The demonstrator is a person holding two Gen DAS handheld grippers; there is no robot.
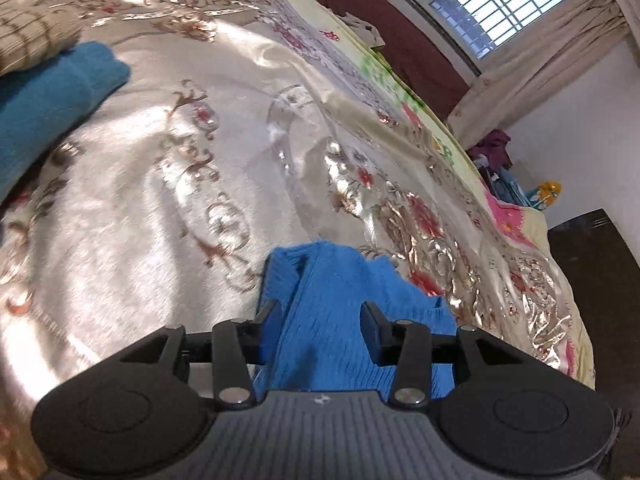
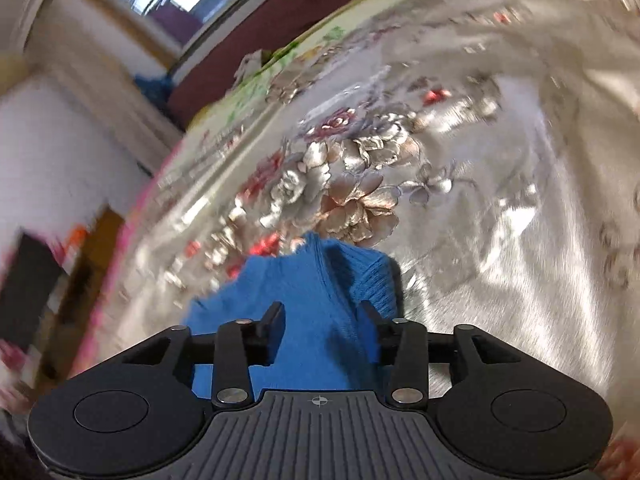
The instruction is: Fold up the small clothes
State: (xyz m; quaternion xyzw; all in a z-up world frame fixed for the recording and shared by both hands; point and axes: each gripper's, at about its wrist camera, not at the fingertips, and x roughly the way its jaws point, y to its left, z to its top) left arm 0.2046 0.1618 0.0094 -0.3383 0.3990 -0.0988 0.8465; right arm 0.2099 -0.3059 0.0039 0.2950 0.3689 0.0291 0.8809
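A bright blue knitted garment point(image 1: 332, 300) hangs between the fingers of my left gripper point(image 1: 322, 320), above a shiny silver floral bedcover point(image 1: 160, 208). The jaws stand apart with the knit bunched between them; I cannot tell whether they pinch it. In the right wrist view the same blue knit point(image 2: 316, 300) lies between the fingers of my right gripper point(image 2: 324, 320), with a ribbed edge point(image 2: 376, 280) at the right. That view is motion-blurred.
A folded teal garment point(image 1: 52, 100) and a beige checked one point(image 1: 32, 36) lie at the left of the bed. A window point(image 1: 500, 4) with curtains, a dark headboard point(image 1: 404, 40) and white walls lie beyond. The bed edge point(image 1: 560, 280) drops at the right.
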